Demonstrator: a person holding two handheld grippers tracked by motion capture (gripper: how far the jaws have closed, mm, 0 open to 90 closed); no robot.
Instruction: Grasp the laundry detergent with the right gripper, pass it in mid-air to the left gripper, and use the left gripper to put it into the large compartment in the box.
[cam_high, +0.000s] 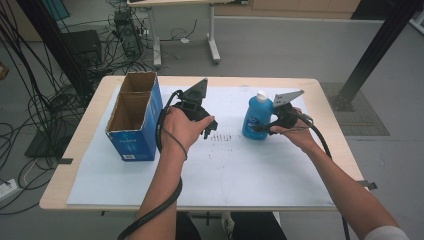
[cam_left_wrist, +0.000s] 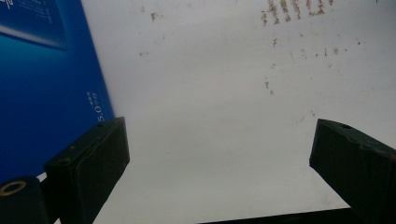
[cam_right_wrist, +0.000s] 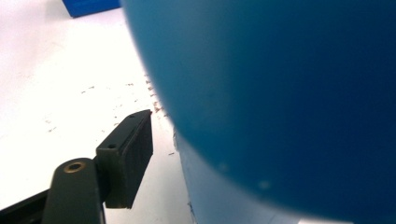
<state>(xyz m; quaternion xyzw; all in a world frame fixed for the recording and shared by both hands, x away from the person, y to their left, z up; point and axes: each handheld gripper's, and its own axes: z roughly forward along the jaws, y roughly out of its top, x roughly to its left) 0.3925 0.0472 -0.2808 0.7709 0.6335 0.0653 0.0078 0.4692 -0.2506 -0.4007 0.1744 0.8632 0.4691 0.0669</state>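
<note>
One blue bottle (cam_high: 257, 119) with a white cap stands upright on the white sheet (cam_high: 240, 170) that covers the table (cam_high: 80, 145), toward the right of the sheet and well apart from the box. The right gripper (cam_high: 264, 127) comes at it level from the right side, low on the body, which looks like the sensible place to take hold: a grip below the shoulder keeps the bottle upright when lifted. In the right gripper view the bottle's (cam_right_wrist: 280, 102) blue wall looms right against the camera, and one black jaw stands just beside it with a thin gap of white sheet between pad and bottle; the other jaw is hidden behind the bottle. So the jaws straddle the bottle, partly drawn in, but I cannot see the pads pressing on it, and I judge the grip as not yet made. The left gripper (cam_high: 209, 131) hangs over the middle of the sheet, between box and bottle, pointing down; in the left gripper view its jaws stand spread wide with nothing between them, only bare sheet with faint brown specks, and the blue side of the box (cam_left_wrist: 42, 84) at the left edge. It seems to be waiting, perhaps to steady the box. That open cardboard box (cam_high: 134, 117), blue outside, has two compartments, both looking empty, and sits at the sheet's left, a likely home for the bottle. Count: one bottle, one box, two grippers.
</note>
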